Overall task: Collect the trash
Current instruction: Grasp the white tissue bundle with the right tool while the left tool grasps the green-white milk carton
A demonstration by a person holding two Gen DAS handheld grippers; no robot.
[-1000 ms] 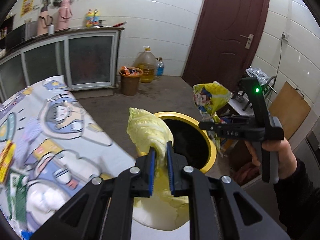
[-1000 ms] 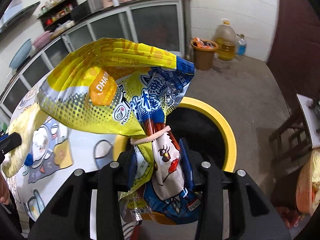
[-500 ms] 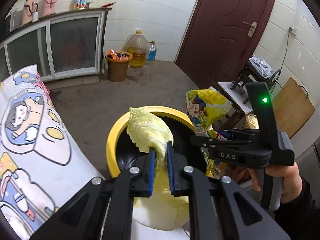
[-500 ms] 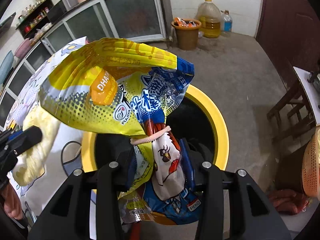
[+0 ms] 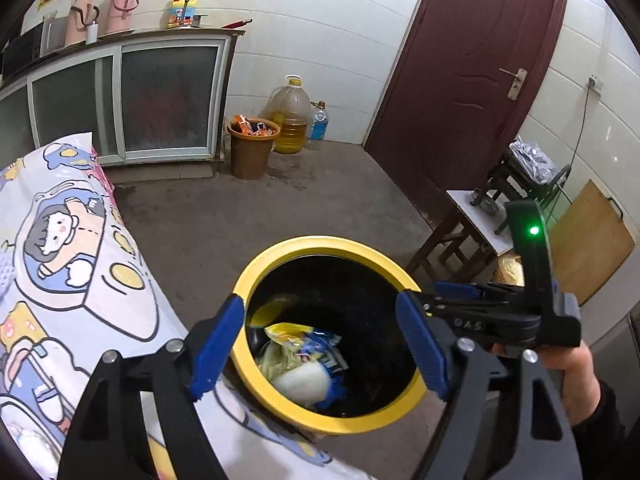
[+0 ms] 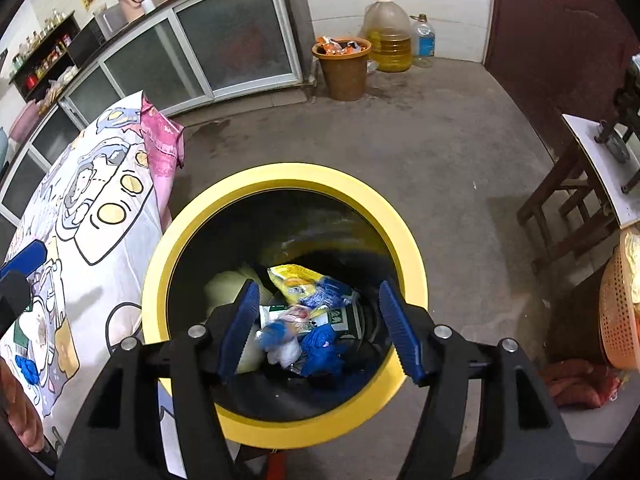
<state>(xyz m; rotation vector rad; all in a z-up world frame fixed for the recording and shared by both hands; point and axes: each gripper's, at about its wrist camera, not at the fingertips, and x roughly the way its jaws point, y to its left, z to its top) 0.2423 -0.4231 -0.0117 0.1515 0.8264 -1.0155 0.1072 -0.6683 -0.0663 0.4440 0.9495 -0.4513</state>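
We held the left tool (image 5: 320,344) and right tool (image 6: 318,328) above the yellow bin (image 6: 248,188), both spreading, nothing between them; the snack bag (image 6: 304,282) and cabbage leaf (image 5: 302,382) lay inside.

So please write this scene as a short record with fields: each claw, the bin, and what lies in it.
left claw: jaws opening, nothing between them, over the bin
right claw: jaws opening, nothing between them, over the bin
bin: yellow rim, black inside, on the floor beside the cartoon cloth
in bin: yellow snack bag, pale cabbage leaf, blue scraps
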